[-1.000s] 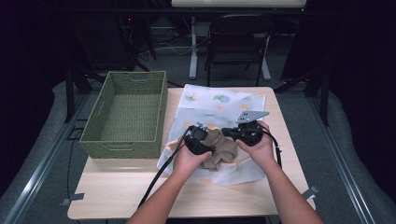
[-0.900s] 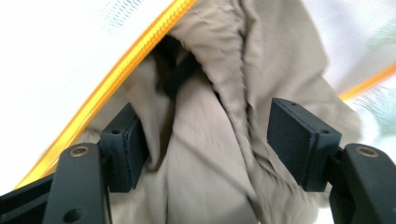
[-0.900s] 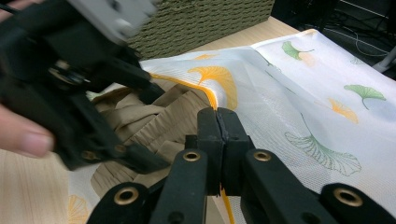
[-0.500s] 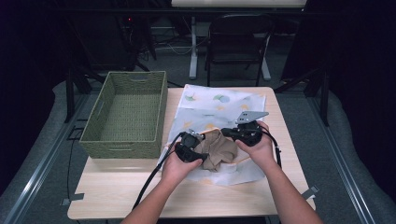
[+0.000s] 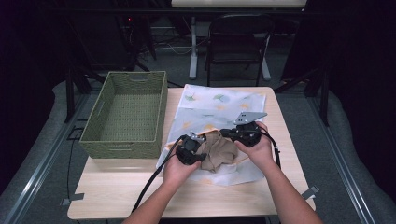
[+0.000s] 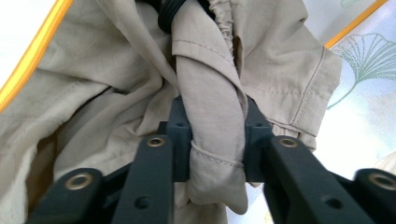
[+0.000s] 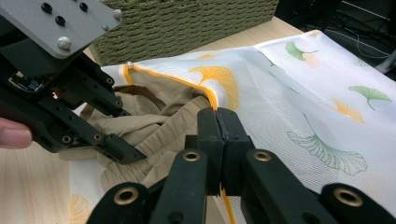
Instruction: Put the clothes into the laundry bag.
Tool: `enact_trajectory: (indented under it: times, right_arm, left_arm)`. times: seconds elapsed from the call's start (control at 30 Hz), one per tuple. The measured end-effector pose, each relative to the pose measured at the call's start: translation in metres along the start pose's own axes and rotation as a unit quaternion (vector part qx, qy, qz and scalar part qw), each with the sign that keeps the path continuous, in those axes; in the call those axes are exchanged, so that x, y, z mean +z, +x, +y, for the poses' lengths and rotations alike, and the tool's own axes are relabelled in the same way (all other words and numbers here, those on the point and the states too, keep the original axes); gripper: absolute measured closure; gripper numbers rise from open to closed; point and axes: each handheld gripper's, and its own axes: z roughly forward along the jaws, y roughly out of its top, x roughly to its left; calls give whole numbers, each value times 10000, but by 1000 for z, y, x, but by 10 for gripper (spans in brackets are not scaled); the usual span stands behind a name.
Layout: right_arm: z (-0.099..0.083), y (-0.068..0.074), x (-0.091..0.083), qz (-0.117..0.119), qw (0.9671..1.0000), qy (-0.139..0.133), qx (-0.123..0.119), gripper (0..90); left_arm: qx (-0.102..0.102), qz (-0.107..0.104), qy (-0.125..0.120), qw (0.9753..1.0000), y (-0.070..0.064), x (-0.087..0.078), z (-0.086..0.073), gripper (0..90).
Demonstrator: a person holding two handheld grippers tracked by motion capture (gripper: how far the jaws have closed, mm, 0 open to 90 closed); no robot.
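A fold of the beige garment (image 6: 212, 121) was clamped by the left gripper (image 6: 212, 140), while the laundry bag's (image 7: 303, 107) yellow-piped edge (image 7: 212, 100) was pinched by the closed right gripper (image 7: 218, 135)

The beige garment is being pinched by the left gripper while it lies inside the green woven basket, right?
Not quite. The left gripper does pinch a fold of the beige garment, but the garment lies on the leaf-printed white bag on the table, beside the green woven basket, not inside it. The high view shows this.
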Motion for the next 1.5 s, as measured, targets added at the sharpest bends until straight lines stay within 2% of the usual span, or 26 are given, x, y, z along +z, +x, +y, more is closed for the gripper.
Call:
enact_trajectory:
  times: [0.23, 0.37, 0.5, 0.6, 0.63, 0.73, 0.8, 0.93, 1.0, 1.1, 1.23, 1.37, 1.5]
  right_arm:
    - [1, 3, 2, 30, 10000, -3, -34, 895]
    - [1, 5, 3, 65, 10000, 5, -60, 895]
    - [1, 6, 4, 104, 9999, 15, -69, 895]
    - [1, 7, 4, 100, 9999, 0, -51, 895]
    - [2, 7, 4, 90, 9999, -10, -43, 895]
    - [2, 6, 3, 69, 10000, -23, -46, 895]
    - [1, 5, 2, 60, 10000, -20, -23, 895]
    - [0, 3, 2, 64, 10000, -34, 17, 895]
    - [0, 2, 2, 60, 10000, -30, 19, 895]
    - [0, 2, 2, 43, 10000, -31, 13, 895]
    - [0, 2, 1, 37, 10000, -30, 28, 895]
    - [0, 3, 3, 33, 10000, -37, 31, 895]
    - [0, 3, 3, 47, 10000, -29, 16, 894]
  left_arm:
    - [74, 104, -51, 9999, -3, 1, 13, 782]
    - [53, 77, -91, 9999, -1, 5, 25, 790]
    - [-74, 97, -165, 9998, 0, 11, 37, 793]
    - [-148, 226, -236, 9994, 3, 19, 44, 791]
    - [-230, 210, -267, 9992, 3, 22, 46, 789]
    - [-276, 269, -301, 9988, 5, 29, 48, 755]
    - [-273, 269, -340, 9987, 4, 29, 48, 704]
    - [-77, 401, -379, 9984, 0, 19, 44, 591]
    - [-32, 392, -408, 9984, -2, 15, 41, 547]
    - [47, 349, -396, 9986, -5, 8, 31, 523]
    - [18, 270, -357, 9990, -6, 6, 16, 514]
    - [-77, 246, -273, 9993, -3, 11, 10, 501]
    - [-136, 199, -289, 9993, -4, 22, 11, 490]
